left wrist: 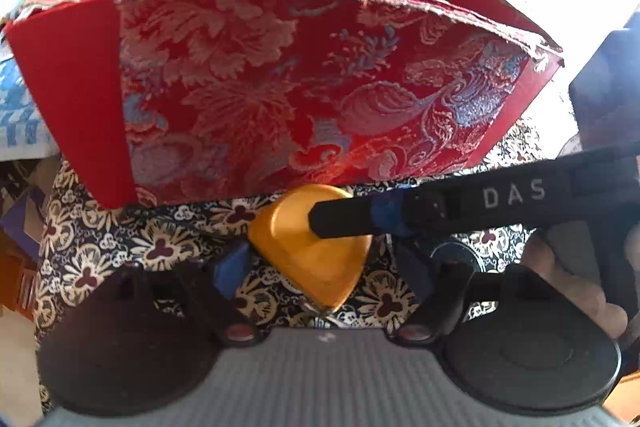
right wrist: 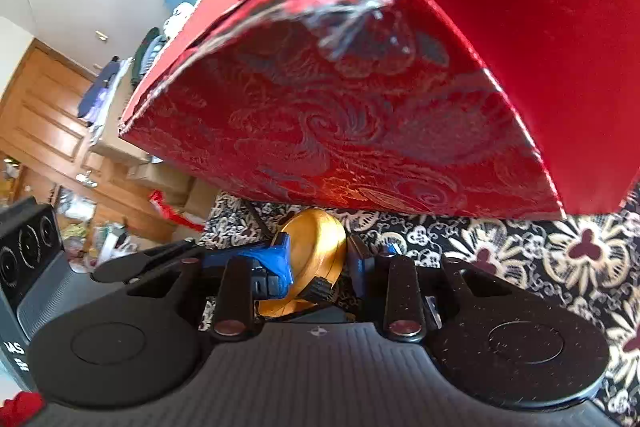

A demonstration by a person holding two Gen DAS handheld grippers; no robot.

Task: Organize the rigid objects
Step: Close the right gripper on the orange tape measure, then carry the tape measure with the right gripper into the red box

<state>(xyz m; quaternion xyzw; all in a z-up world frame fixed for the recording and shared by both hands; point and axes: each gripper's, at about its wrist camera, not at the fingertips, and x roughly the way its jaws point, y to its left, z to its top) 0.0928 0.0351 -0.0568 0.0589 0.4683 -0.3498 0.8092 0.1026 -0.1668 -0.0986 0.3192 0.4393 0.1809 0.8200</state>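
— While both grippers are meeting at the same thing, what is each one doing?

— In the left wrist view, the left gripper [left wrist: 316, 267] is standing with its blue-padded fingers [left wrist: 234, 269] wide apart, on either side of a golden rounded object [left wrist: 296, 247], and I cannot tell if the pads are touching it. The right gripper [left wrist: 344, 223] is coming in from the right side, and one black finger of it is lying across the golden object.

— And from the other camera?

— In the right wrist view, the right gripper [right wrist: 320, 267] is closing its fingers on the golden rounded object [right wrist: 316, 239], so the piece is sitting between them, tilted on its edge. The left gripper [right wrist: 280, 259] is showing there as a blue tip [right wrist: 280, 255] beside the gold.

— Where is this object lying?

— It is resting on the patterned cloth [left wrist: 120, 247], just in front of the red brocade box [left wrist: 280, 87], whose flap is standing open at the top.
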